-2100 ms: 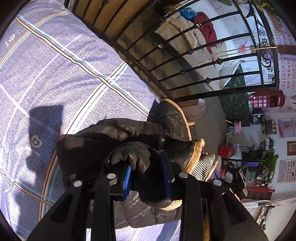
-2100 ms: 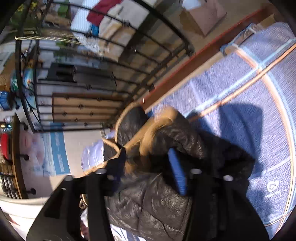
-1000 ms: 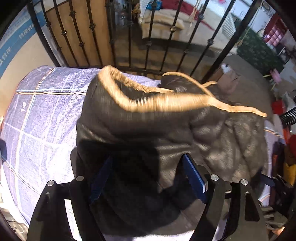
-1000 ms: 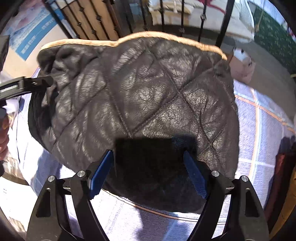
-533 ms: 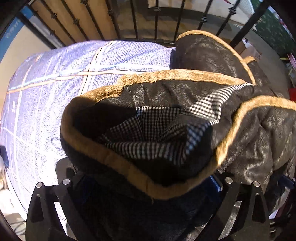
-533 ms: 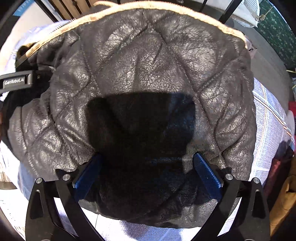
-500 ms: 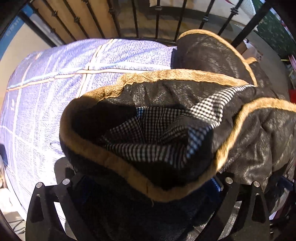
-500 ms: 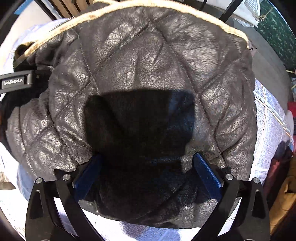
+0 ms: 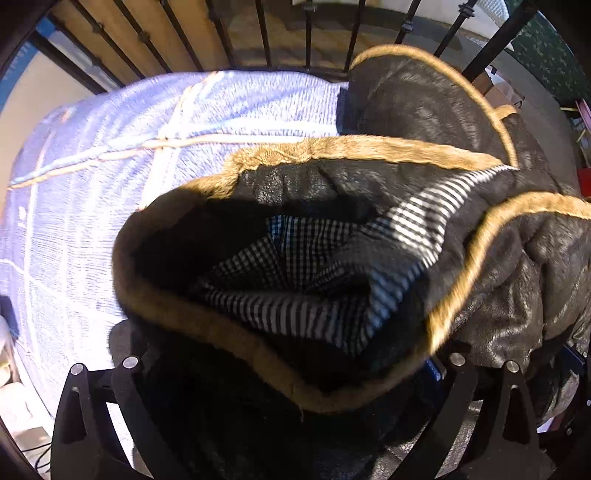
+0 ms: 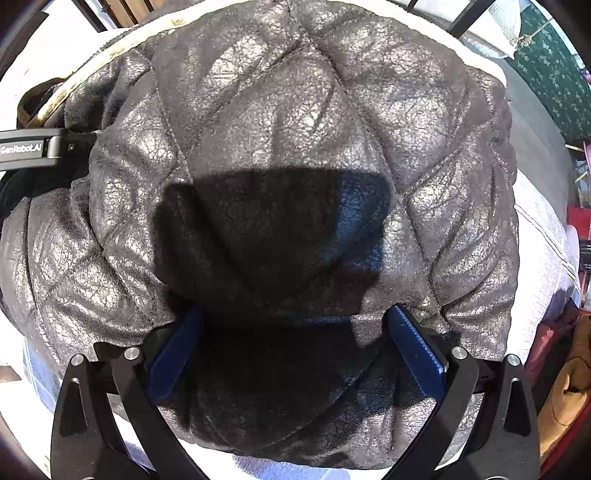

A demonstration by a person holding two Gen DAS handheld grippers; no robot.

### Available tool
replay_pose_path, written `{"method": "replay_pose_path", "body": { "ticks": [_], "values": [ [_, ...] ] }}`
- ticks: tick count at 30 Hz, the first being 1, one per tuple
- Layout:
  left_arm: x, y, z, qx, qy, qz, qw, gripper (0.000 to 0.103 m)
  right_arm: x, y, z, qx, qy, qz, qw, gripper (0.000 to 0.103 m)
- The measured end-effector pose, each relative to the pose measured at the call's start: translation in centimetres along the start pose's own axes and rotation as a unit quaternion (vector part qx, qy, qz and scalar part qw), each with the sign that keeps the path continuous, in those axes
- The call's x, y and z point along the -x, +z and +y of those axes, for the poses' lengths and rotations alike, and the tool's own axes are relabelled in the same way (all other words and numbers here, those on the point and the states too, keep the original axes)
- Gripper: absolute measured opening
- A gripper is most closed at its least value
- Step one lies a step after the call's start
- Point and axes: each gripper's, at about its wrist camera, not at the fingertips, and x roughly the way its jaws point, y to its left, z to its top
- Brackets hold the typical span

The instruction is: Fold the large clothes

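At the far left of the left wrist view, the blue checked bedspread (image 9: 110, 155) is being left bare, lit by sun, with the black railing (image 9: 258, 33) running behind it. To its right, the black quilted jacket (image 9: 424, 110) is being laid in a heap on the bed, its tan trim (image 9: 351, 147) curling round an opening where the checked lining (image 9: 295, 280) is being exposed. The left gripper (image 9: 288, 369) is being held wide apart, pointing down over that opening; its blue pads are mostly being hidden by the fabric, and nothing is being pinched, likely because the bundle is being released so that it settles flat.

In the right wrist view, the left gripper's body is being seen at the left edge, beside the jacket (image 10: 295, 129). The puffy quilted back is being spread under the right gripper (image 10: 295, 350), which is also being held fully wide, its pads (image 10: 417, 350) straddling the bulge without squeezing it. The spacing is probably being kept so a fresh edge can be picked for the next fold, judging by how rumpled the garment is lying.
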Motion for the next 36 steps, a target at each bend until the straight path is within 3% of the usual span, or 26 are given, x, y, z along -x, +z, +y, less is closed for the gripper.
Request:
{"method": "replay_pose_path", "body": {
  "ticks": [3,7,11,13,19,24,27,32,36],
  "values": [
    [3.2,-1.8,-0.5,-0.013,0.014,-0.051,0.9985,0.097,1.5,-2.4,0.3,0.001,0.003,-0.032,0.999,0.099],
    [8.2,-6.3,0.4,-0.012,-0.020,-0.119,0.9926,0.097,3.8,-4.8,-0.7,-0.011,0.029,-0.071,0.997,0.098],
    [10.0,-10.5,3.6,0.024,-0.044,-0.129,0.9903,0.097,8.6,-8.6,-3.1,-0.056,0.049,-0.164,0.984,0.098],
    [9.7,-11.9,5.0,0.058,-0.056,-0.121,0.9893,0.097,9.6,-10.0,-4.7,-0.075,0.048,-0.181,0.979,0.098],
    [8.8,-13.9,9.4,0.120,-0.088,-0.095,0.9842,0.097,7.8,-13.4,-13.1,-0.207,0.134,-0.156,0.957,0.098],
    [6.8,-13.2,11.0,0.137,-0.124,-0.075,0.9799,0.098,5.4,-14.6,-17.7,-0.290,0.253,-0.125,0.915,0.098],
    [5.4,-12.6,11.7,0.160,-0.162,-0.062,0.9718,0.098,3.3,-14.2,-19.4,-0.311,0.294,-0.108,0.897,0.098],
    [3.7,-12.8,12.6,0.155,-0.197,-0.063,0.9661,0.098,0.5,-14.4,-20.4,-0.332,0.333,-0.066,0.880,0.098],
    [1.9,-12.2,13.9,0.178,-0.252,-0.046,0.9501,0.098,-1.5,-14.4,-20.4,-0.337,0.368,-0.052,0.865,0.098]
  ]
}}
